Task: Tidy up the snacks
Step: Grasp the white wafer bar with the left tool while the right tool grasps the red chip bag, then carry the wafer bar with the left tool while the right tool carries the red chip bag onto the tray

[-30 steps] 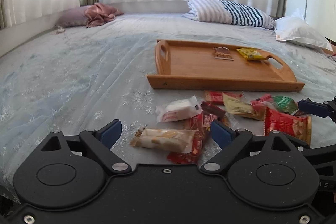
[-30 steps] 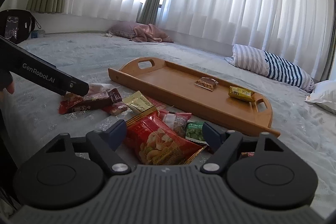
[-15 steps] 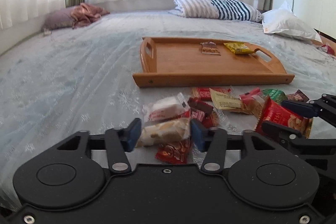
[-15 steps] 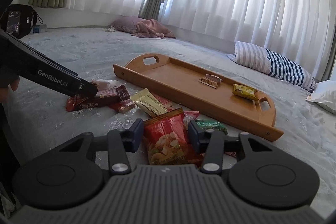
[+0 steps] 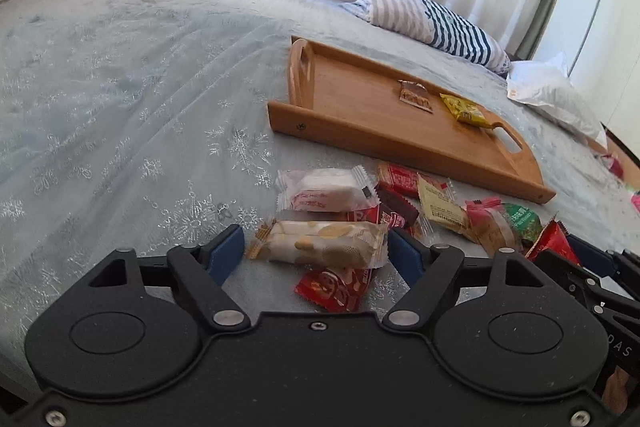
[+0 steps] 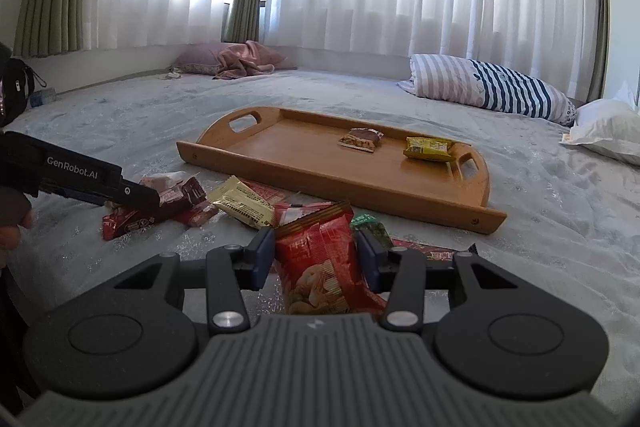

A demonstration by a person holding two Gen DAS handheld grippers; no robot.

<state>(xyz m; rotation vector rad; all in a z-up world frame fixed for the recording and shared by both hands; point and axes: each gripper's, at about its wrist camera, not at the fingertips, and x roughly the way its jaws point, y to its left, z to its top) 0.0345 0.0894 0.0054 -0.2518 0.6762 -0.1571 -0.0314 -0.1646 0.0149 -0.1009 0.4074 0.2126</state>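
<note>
A pile of snack packets lies on the bed in front of a wooden tray [image 5: 360, 95] [image 6: 304, 151]. The tray holds a brown bar [image 6: 361, 139] and a yellow packet [image 6: 427, 148]. My left gripper [image 5: 316, 253] is shut on a clear-wrapped cream biscuit packet [image 5: 320, 243], its blue pads at both ends of it. A white packet [image 5: 326, 189] lies just beyond. My right gripper [image 6: 316, 261] is shut on a red snack bag [image 6: 320, 263], which stands tilted between the pads. The left gripper's body shows in the right wrist view [image 6: 80, 175].
A red packet [image 5: 336, 287] lies under the biscuit packet. A yellow packet [image 6: 242, 203], a green one [image 6: 370, 225] and several red ones lie between the grippers. A striped pillow [image 6: 492, 87], a white pillow [image 6: 608, 131] and a pink cloth [image 6: 244, 59] lie farther back on the bed.
Both grippers closed from wide open onto their packets. The left gripper has tilted and the biscuit packet sits between its pads. The red bag has risen between the right pads.
</note>
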